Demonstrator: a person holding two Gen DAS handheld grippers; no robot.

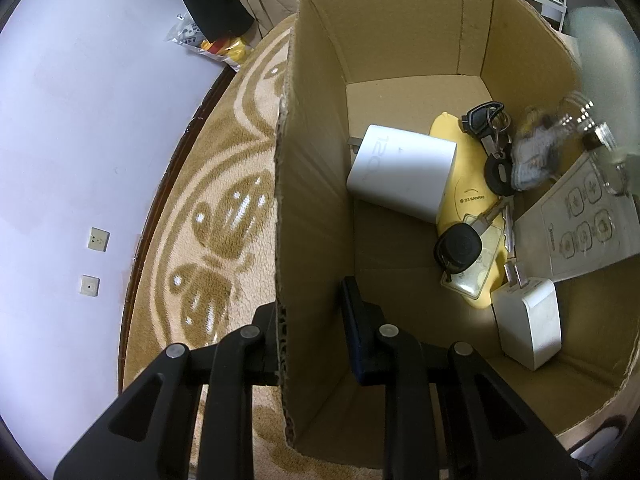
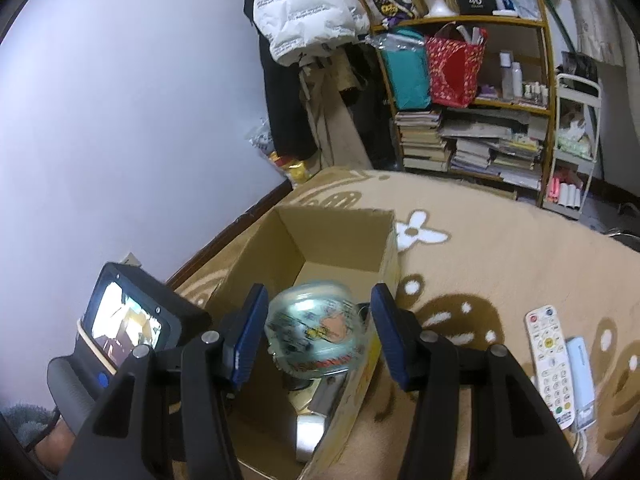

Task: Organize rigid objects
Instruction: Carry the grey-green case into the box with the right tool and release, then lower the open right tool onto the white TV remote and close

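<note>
An open cardboard box (image 1: 316,160) stands on the patterned carpet. Inside lie a large white charger (image 1: 400,172), a yellow flat item (image 1: 468,200), car keys (image 1: 484,120), a black key fob (image 1: 458,246), a small white charger (image 1: 528,320) and a white remote card (image 1: 588,216). My left gripper (image 1: 310,296) straddles the box's left wall, one finger outside and one inside, shut on it. My right gripper (image 2: 320,296) is open above the box (image 2: 332,236). A blurred clear round item (image 2: 316,336) sits loose between its fingers, also seen blurred over the box's right side (image 1: 552,144).
A white remote control (image 2: 546,356) and a light blue power bank (image 2: 582,380) lie on the carpet (image 2: 480,240) right of the box. The wall (image 1: 80,120) runs close on the left. A cluttered bookshelf (image 2: 472,120) stands behind. The left gripper's body with its screen (image 2: 124,320) is at the box's left.
</note>
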